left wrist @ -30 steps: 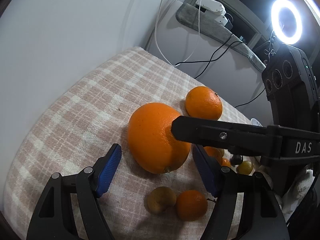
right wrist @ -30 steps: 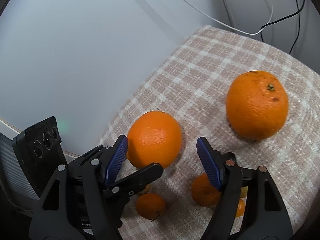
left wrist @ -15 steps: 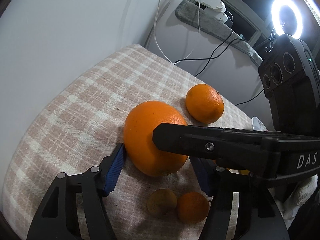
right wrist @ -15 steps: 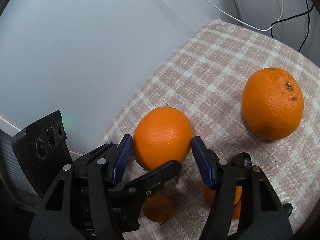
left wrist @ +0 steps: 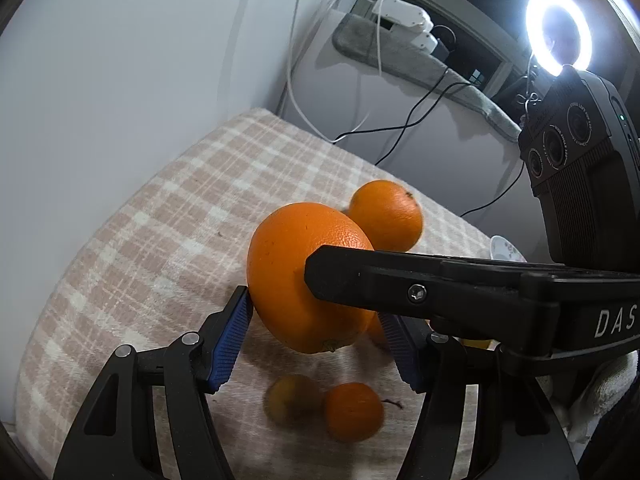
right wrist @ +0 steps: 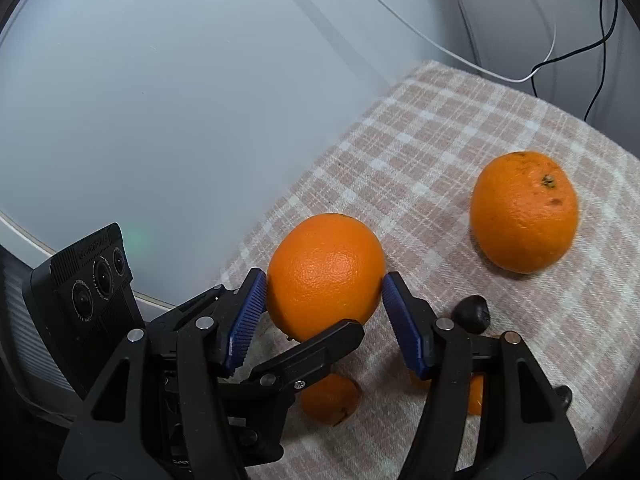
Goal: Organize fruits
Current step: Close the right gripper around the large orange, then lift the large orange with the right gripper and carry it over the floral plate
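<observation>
A large orange (left wrist: 304, 276) sits between both grippers on the plaid cloth (left wrist: 168, 220); it also shows in the right wrist view (right wrist: 324, 276). My left gripper (left wrist: 316, 340) has its blue pads closed against the orange's two sides. My right gripper (right wrist: 324, 320) also has its pads pressed on the same orange; its finger (left wrist: 400, 280) crosses in front of the orange in the left wrist view. A second orange (right wrist: 524, 212) lies apart to the right and also shows in the left wrist view (left wrist: 388, 212).
Small fruits lie near: a small orange (left wrist: 352, 412), a brownish fruit (left wrist: 294, 398), a dark fruit (right wrist: 472, 314), another small orange (right wrist: 328, 400). A wall borders the cloth on the left. Cables (left wrist: 400, 128) and a ring light (left wrist: 558, 36) are behind.
Both grippers moved in on the large orange and closed from open until their pads touch its sides. The orange appears slightly raised off the cloth.
</observation>
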Tool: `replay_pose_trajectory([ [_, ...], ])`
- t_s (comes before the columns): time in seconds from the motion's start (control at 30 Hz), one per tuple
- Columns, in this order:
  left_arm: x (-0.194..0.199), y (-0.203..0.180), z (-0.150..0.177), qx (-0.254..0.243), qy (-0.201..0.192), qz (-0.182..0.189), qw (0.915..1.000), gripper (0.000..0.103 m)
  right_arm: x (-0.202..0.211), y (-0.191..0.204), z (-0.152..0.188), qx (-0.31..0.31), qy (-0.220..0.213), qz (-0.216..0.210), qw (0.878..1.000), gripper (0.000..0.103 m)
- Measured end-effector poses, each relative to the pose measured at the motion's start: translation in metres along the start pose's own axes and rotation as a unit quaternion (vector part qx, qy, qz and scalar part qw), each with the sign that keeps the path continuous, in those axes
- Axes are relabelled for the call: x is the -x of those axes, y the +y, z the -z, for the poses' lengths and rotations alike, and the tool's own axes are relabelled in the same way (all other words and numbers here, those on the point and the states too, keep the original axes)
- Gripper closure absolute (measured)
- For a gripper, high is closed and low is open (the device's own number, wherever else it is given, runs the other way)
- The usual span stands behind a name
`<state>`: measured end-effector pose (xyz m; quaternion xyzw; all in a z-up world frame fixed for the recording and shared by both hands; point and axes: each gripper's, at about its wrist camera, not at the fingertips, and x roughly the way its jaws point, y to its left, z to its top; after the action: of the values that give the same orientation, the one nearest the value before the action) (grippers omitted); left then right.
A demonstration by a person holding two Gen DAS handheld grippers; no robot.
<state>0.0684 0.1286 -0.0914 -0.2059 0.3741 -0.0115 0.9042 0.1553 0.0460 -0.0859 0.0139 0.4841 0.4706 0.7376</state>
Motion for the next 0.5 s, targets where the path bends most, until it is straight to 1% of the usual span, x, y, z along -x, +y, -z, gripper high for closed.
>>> replay_pose_trajectory([
  [0.27,0.009,-0.023,-0.002,-0.017,-0.013,0.006,0.9997,0.039,0.026,0.003,0.009,0.003,-0.024,0.007,1.000,0.040],
  [0.5,0.015,-0.047,-0.002,-0.033,-0.020,0.018,0.9991,0.039,0.058,0.003,0.021,0.005,-0.047,0.017,0.999,0.040],
])
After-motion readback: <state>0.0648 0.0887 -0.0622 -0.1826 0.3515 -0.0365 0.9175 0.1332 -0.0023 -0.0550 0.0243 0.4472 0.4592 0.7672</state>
